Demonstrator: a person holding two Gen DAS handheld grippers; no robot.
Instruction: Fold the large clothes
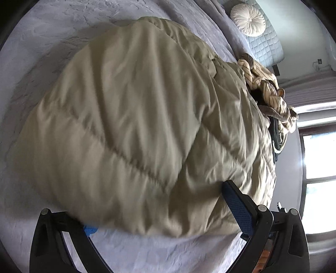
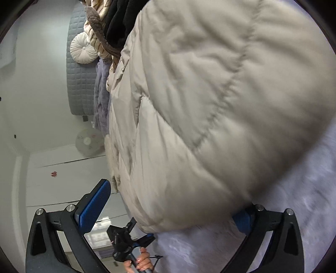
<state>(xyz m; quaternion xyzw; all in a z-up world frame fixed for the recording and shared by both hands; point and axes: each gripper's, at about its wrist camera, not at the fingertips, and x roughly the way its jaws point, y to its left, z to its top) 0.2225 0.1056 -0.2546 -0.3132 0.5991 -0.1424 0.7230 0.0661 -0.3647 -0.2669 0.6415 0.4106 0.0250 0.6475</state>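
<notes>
A puffy beige quilted jacket (image 1: 147,117) lies across the lavender bed cover (image 1: 42,52) and fills most of both views. My left gripper (image 1: 161,208) is open wide at the jacket's near edge. The padded hem bulges between its fingers and covers most of the left blue pad (image 1: 90,229). My right gripper (image 2: 176,197) is also open wide around another edge of the jacket (image 2: 210,105). Its left pad (image 2: 94,205) is bare in the air, and its right pad (image 2: 241,220) is half hidden under the fabric. The right wrist view also shows a hand (image 2: 142,260) holding the other gripper.
A heap of other clothes, striped cream (image 1: 268,90) and black (image 2: 119,21), lies beyond the jacket. A round white cushion (image 1: 247,20) leans on the grey quilted headboard (image 1: 266,46). A bright window (image 1: 319,168) is at the right. A fan (image 2: 89,142) stands by the wall.
</notes>
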